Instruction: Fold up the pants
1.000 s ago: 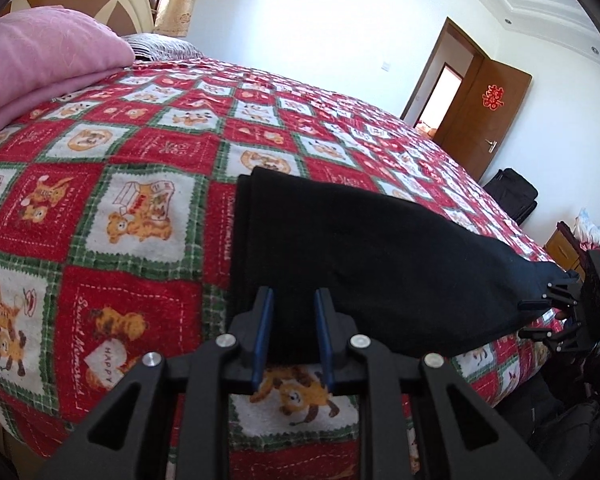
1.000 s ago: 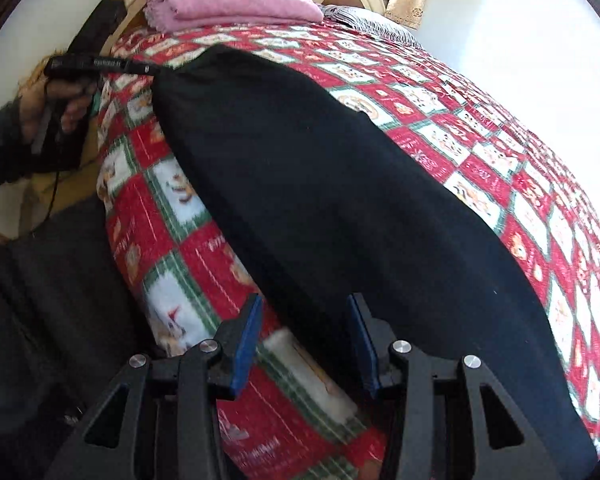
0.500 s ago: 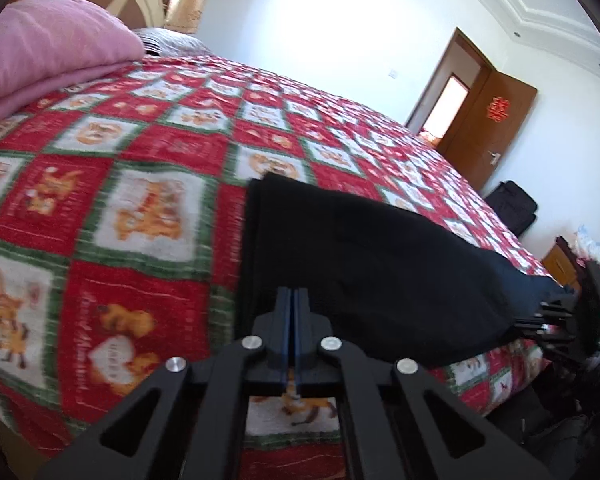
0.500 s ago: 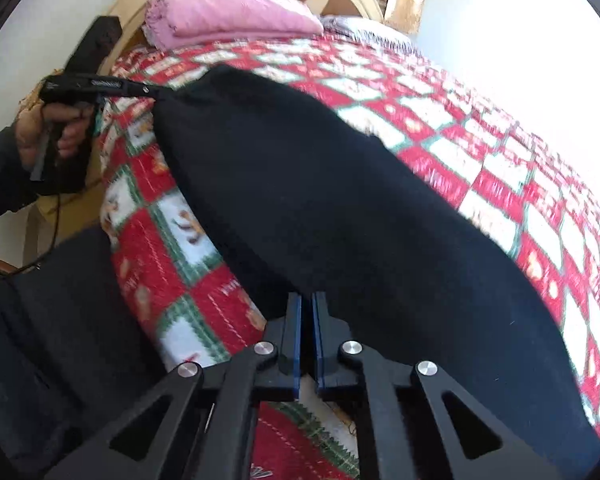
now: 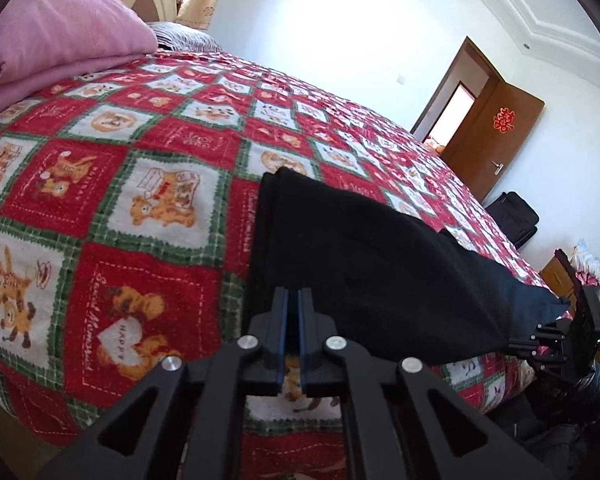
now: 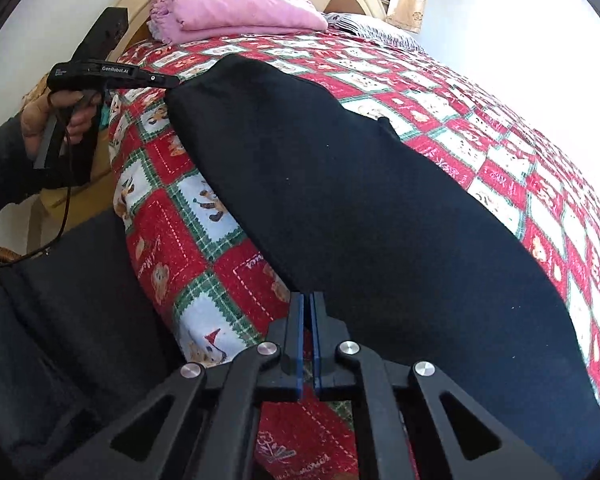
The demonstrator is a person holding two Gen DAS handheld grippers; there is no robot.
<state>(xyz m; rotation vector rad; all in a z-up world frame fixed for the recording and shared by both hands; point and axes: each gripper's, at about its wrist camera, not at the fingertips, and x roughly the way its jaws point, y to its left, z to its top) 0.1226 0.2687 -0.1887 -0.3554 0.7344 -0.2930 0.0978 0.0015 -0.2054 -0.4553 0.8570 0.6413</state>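
A: Edges and room?

B: Black pants point(image 5: 364, 256) laid along the near edge of the bed's red teddy-bear quilt point(image 5: 112, 200), lower centre to lower right in the left wrist view. Bare quilt across the whole left half and up toward the far side. Pink folded blanket point(image 5: 60, 36) in the upper left by the headboard, well apart from the cloth. Brown door point(image 5: 496, 136) at the upper right, dark bag point(image 5: 512, 216) on the floor below it.

A: Orientation of the pants?

B: Long axis parallel to the bed's edge. In the right wrist view, stretched from the lower right corner up to the upper left, one end near the blanket, a small flap point(image 6: 386, 124) sticking out on the far side.

A: Grip?

B: Left gripper point(image 5: 293, 300) clenched on the near corner of one end, blue pads nearly touching with cloth between. Right gripper point(image 6: 307, 304) pinched on the near edge of the other end. Left gripper also at the upper left of the right wrist view, held in a hand point(image 6: 52, 116).
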